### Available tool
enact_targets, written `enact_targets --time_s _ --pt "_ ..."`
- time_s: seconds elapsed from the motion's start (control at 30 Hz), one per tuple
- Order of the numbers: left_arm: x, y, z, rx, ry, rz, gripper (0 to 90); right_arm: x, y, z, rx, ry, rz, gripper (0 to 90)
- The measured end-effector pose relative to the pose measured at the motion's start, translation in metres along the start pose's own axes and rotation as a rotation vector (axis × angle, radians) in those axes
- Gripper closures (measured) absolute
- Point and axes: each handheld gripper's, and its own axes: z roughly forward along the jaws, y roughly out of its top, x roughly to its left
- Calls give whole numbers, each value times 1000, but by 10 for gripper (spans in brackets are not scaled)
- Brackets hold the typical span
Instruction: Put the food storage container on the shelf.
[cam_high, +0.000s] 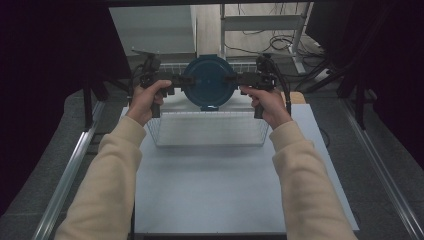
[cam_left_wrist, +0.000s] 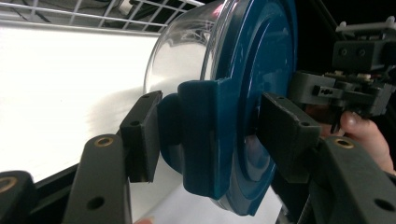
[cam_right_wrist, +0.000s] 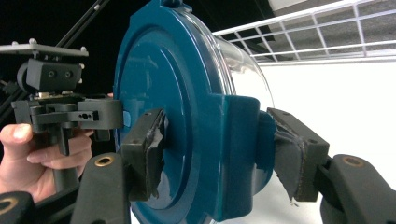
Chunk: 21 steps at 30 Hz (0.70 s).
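Two sets of tongs hold one round clear container with a dark blue lid (cam_high: 208, 82) up in the air above the far edge of a white wire basket (cam_high: 208, 131), which sits on the pale counter (cam_high: 220, 190). The left tongs (cam_high: 176, 80) are clamped on a blue latch tab at the container's left side; in the left gripper view (cam_left_wrist: 210, 140) one pad presses the tab from the bowl side and the other presses the lid face. The right tongs (cam_high: 235, 78) grip the opposite latch tab the same way, their worn pads (cam_right_wrist: 149, 149) squeezing lid and tab between them. The lid faces the person, and the clear bowl points away toward the basket's rear wall.
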Motion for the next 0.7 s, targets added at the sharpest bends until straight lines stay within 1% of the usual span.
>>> enact_targets --time_s 0.03,0.07,0.1,0.13,0.17,0.23,0.27,0.3,0.37,0.43,0.5,0.53,0.67,0.7 --pt "4 5 3 -8 -4 -45 419 -2 3 3 10 -5 33 391" --pt "4 5 3 -8 -4 -45 417 -2 3 3 10 -5 33 391" --pt "6 7 5 -8 -1 -60 414 -6 6 7 28 -9 77 383" --pt "7 8 6 -7 1 -71 414 -6 6 7 28 -9 77 383" --pt "8 10 8 -5 3 -79 410 -7 7 8 30 -10 92 380" --pt "12 11 11 -8 2 -100 404 -11 9 11 33 -14 130 376" --pt "14 12 12 -8 -4 -117 399 -14 10 13 33 -18 157 371" --pt "17 12 13 -7 -7 -128 399 -14 10 13 33 -18 157 371" --pt "21 11 15 -6 -13 -148 389 -16 10 16 37 -23 184 365" --pt "23 10 17 -4 -8 -153 370 -19 9 18 36 -25 206 359" --pt "26 8 19 -5 -17 -169 357 -23 8 21 35 -21 233 352" --pt "27 8 19 -11 -19 -171 354 -24 7 22 29 -17 243 349" --pt "27 6 19 -27 -19 -165 345 -23 5 22 21 -25 239 335" --pt "26 6 19 -30 -11 -155 345 -21 5 23 17 -36 224 319"
